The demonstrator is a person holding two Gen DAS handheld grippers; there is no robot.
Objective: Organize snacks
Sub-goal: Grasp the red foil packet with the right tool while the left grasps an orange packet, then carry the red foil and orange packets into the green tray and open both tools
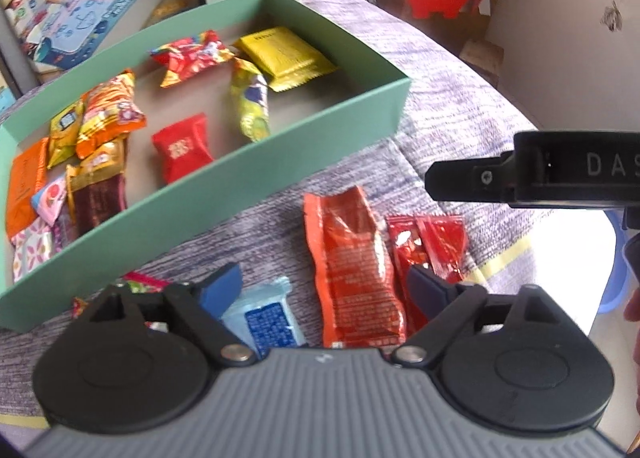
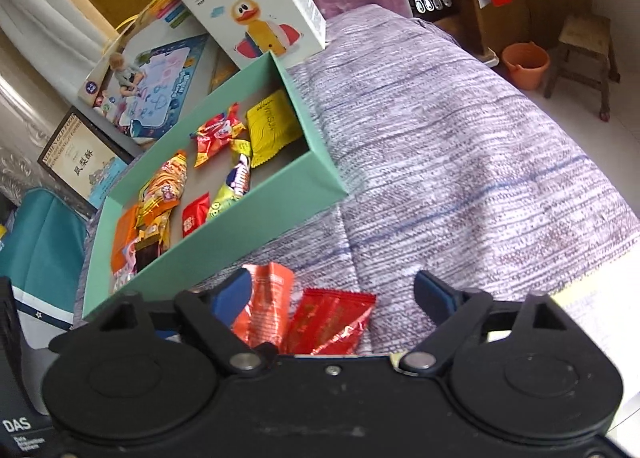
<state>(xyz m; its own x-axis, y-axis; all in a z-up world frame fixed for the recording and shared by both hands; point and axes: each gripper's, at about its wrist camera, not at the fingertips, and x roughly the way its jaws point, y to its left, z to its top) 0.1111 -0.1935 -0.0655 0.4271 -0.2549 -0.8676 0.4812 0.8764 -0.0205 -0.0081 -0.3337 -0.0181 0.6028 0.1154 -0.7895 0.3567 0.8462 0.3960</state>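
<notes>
in the left wrist view the left hand-held gripper (image 1: 323, 291) stands wide open with nothing between its blue pads, which hover over loose snacks on the purple woven cloth (image 1: 452, 106) covering the tabletop: an orange-red packet (image 1: 352, 270) lies straight between the pads, a light blue packet (image 1: 266, 318) sits just beside the left pad, and a darker red packet (image 1: 430, 246) lies touching the orange-red one on its right. a small pink-green wrapper (image 1: 140, 283) peeks out by the near wall of the green box (image 1: 208, 198), which already holds a spread of snacks, a yellow packet (image 1: 286, 56) in its far corner among them. the right hand-held gripper's finger (image 1: 464, 178) juts in from the right, close above the same pile. in the right wrist view the right hand-held gripper (image 2: 335, 294) is likewise wide open and empty, with the orange-red packet (image 2: 266, 302) and the red packet (image 2: 332, 322) both lying between its pads, the green box (image 2: 312, 174) near on the left, toy cartons behind it. the risk i see is that both hand-held grippers aim at the same two touching packets: they may collide, or one squeeze may catch two wrappers at once and drop one short of the box. the foil looks slick and flat, so pads could slide off or shove it along the cloth, and the box's near wall could snag a low carry.
</notes>
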